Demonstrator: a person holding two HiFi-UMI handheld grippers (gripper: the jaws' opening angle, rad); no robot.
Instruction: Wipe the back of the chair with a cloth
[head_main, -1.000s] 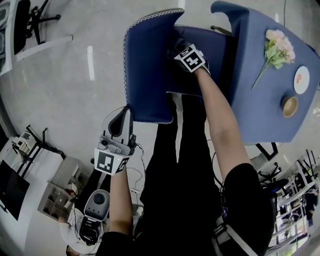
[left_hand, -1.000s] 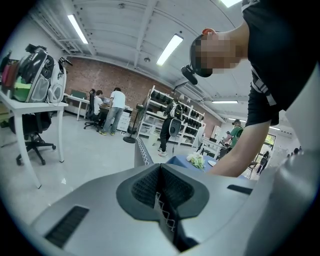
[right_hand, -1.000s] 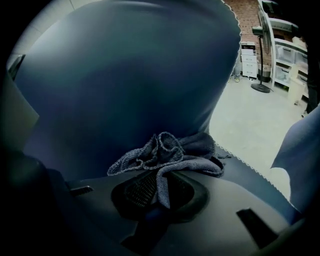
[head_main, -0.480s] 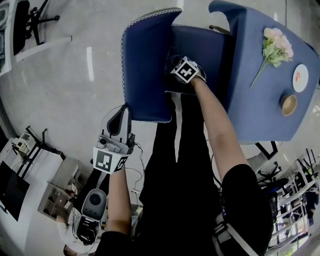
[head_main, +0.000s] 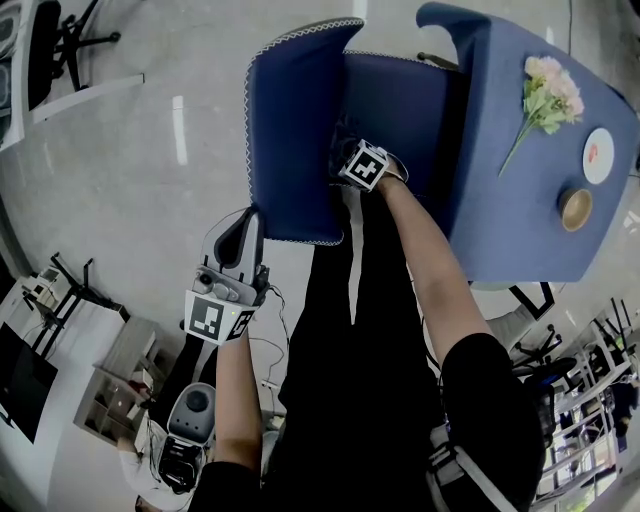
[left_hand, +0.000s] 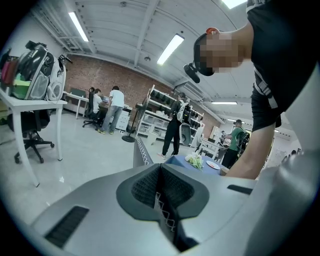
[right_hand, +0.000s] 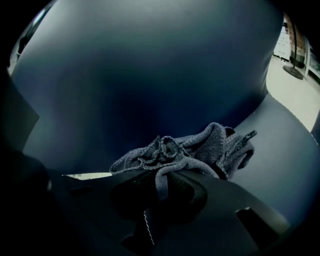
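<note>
The blue chair's back (head_main: 290, 130) stands upright with white zigzag trim on its edge; its seat (head_main: 405, 100) lies beyond. My right gripper (head_main: 345, 155) is low against the back's seat-side face, shut on a bunched grey cloth (right_hand: 200, 147). In the right gripper view the cloth presses on the dark blue back (right_hand: 150, 75) ahead of my right gripper (right_hand: 160, 187). My left gripper (head_main: 248, 225) sits at the back's near lower corner. In the left gripper view its jaws (left_hand: 162, 192) are shut on the trimmed edge of the chair cover (left_hand: 142, 152).
A table under a blue cloth (head_main: 520, 200) stands right of the chair, with pink flowers (head_main: 550, 95), a white plate (head_main: 598, 155) and a small bowl (head_main: 576, 208). The person's legs are just below the chair. Shelves and equipment sit at the lower left; people stand far off.
My right gripper has slid with the cloth down the chair back, toward the person. The left gripper has stayed at the lower corner.
</note>
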